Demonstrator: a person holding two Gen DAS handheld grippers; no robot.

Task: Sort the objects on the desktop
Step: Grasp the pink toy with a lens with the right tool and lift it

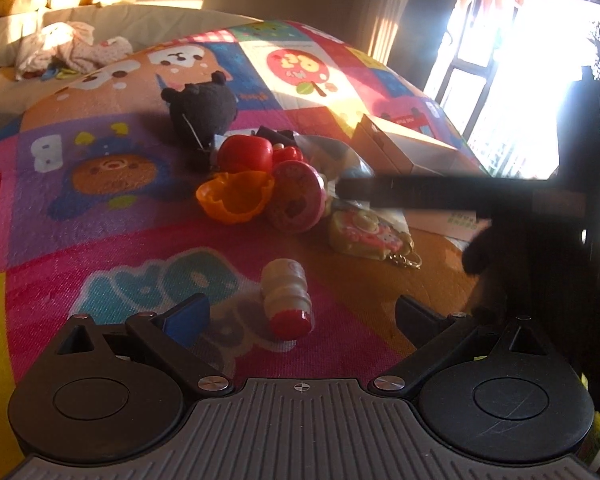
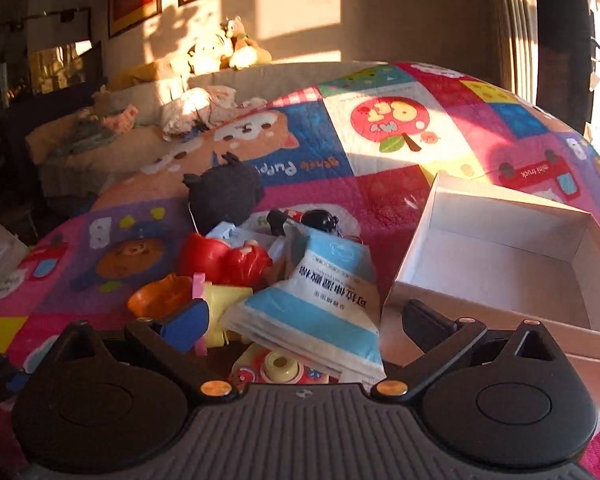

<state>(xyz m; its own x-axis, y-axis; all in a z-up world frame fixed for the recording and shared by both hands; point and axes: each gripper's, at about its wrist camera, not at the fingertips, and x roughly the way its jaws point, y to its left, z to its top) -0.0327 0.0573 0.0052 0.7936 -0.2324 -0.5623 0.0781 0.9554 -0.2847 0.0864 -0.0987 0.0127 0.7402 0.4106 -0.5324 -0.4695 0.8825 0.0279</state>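
Observation:
My left gripper (image 1: 302, 316) stands wide open just above the colourful play mat (image 1: 100, 248). A small white bottle with a red cap (image 1: 286, 300) lies on its side between the fingers, untouched. Beyond it is a pile: an orange shell (image 1: 236, 196), a red toy (image 1: 246, 154), a pink doughnut toy (image 1: 298, 196), a yellow keychain toy (image 1: 366, 236) and a black plush (image 1: 204, 108). My right gripper (image 2: 306, 324) is also wide open. It hovers over a blue-and-white packet (image 2: 320, 308), pads clear of it. An open white box (image 2: 500, 268) sits to its right.
A dark, blurred finger (image 1: 420, 194) of the right gripper reaches in from the right over the pile in the left wrist view. A sofa with stuffed toys (image 2: 220, 52) and crumpled clothes (image 2: 196, 112) lies behind the mat. A bright window (image 1: 520, 80) is at the right.

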